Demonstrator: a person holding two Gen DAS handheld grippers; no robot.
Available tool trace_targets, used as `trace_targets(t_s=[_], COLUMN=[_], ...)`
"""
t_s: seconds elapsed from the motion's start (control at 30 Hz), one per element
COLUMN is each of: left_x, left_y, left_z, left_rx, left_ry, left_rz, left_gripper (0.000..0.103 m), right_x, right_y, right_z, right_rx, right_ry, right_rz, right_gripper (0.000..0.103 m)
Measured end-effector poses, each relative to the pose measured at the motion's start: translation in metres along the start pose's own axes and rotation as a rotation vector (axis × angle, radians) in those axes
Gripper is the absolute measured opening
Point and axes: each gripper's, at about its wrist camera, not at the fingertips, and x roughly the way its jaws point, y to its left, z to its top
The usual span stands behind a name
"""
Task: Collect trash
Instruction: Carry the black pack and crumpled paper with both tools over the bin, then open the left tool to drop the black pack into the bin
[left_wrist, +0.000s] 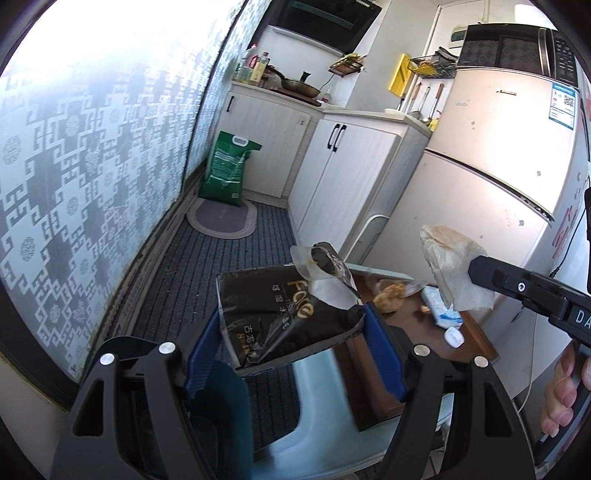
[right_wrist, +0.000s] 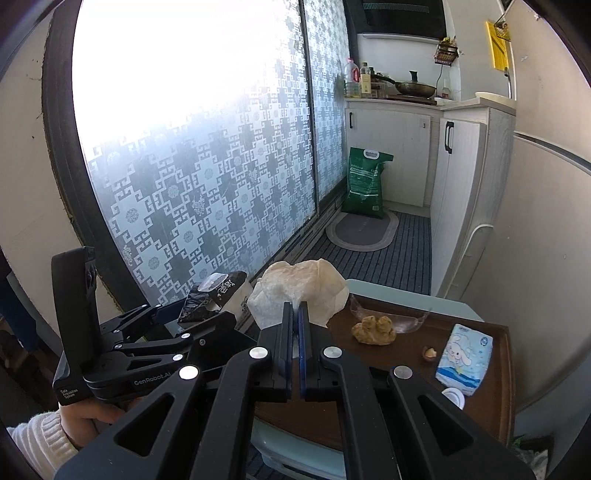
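My left gripper (left_wrist: 291, 326) is shut on a black tissue pack wrapper (left_wrist: 280, 314) with gold lettering, held in the air; crumpled scraps (left_wrist: 325, 269) stick out of its open top. The same wrapper (right_wrist: 210, 295) shows at the left in the right wrist view. My right gripper (right_wrist: 294, 308) is shut on a crumpled stained paper napkin (right_wrist: 299, 288), also seen as the napkin (left_wrist: 450, 258) beyond the right gripper's black body (left_wrist: 532, 291). Both are above the left end of a brown tray-like tabletop (right_wrist: 491, 402).
On the tabletop lie a ginger piece (right_wrist: 373, 329), a clear plastic wrapper (right_wrist: 406, 321), a small nut shell (right_wrist: 429, 353), a blue tissue packet (right_wrist: 465, 358) and a white cap (right_wrist: 454, 397). A patterned glass door (right_wrist: 207, 184), green sack (right_wrist: 365, 184), white cabinets (left_wrist: 347, 173) and fridge (left_wrist: 491, 158) surround.
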Motion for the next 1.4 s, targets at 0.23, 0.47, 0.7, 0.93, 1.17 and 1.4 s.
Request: trace_targets(t_s=[0.23, 0.47, 0.7, 0.93, 1.17, 1.4], left_x=[-0.009, -0.004, 0.017, 0.040, 0.071, 0.064], left_y=[0.040, 0.080, 0.120, 0.145, 0.159, 0.155], left_z=[-0.012, -0.027, -0.056, -0.084, -0.114, -0.119], left_rx=[-0.007, -0.027, -0.056, -0.062, -0.044, 0.028], left_ry=[0.050, 0.135, 0.268, 0.426, 0.603, 0.598], left_rz=[0.065, 0.129, 0.204, 0.229, 0.263, 0.281], left_gripper=[0.075, 0.075, 0.075, 0.076, 0.079, 0.081], right_x=[0.030, 0.062, 0.090, 0.112, 0.140, 0.161], right_y=[0.029, 0.057, 0.075, 0.091, 0.106, 0.114], right_z=[-0.001, -0.003, -0.011, -0.018, -0.031, -0.047], right_rx=[-0.025, -0.048, -0.052, -0.062, -0.078, -0.101], right_ry=[0.051, 0.110, 0.165, 0.221, 0.302, 0.373], right_rz=[0.025, 0.048, 0.060, 0.071, 0.067, 0.055], right_gripper=[0.002, 0.002, 0.002, 0.002, 0.002, 0.002])
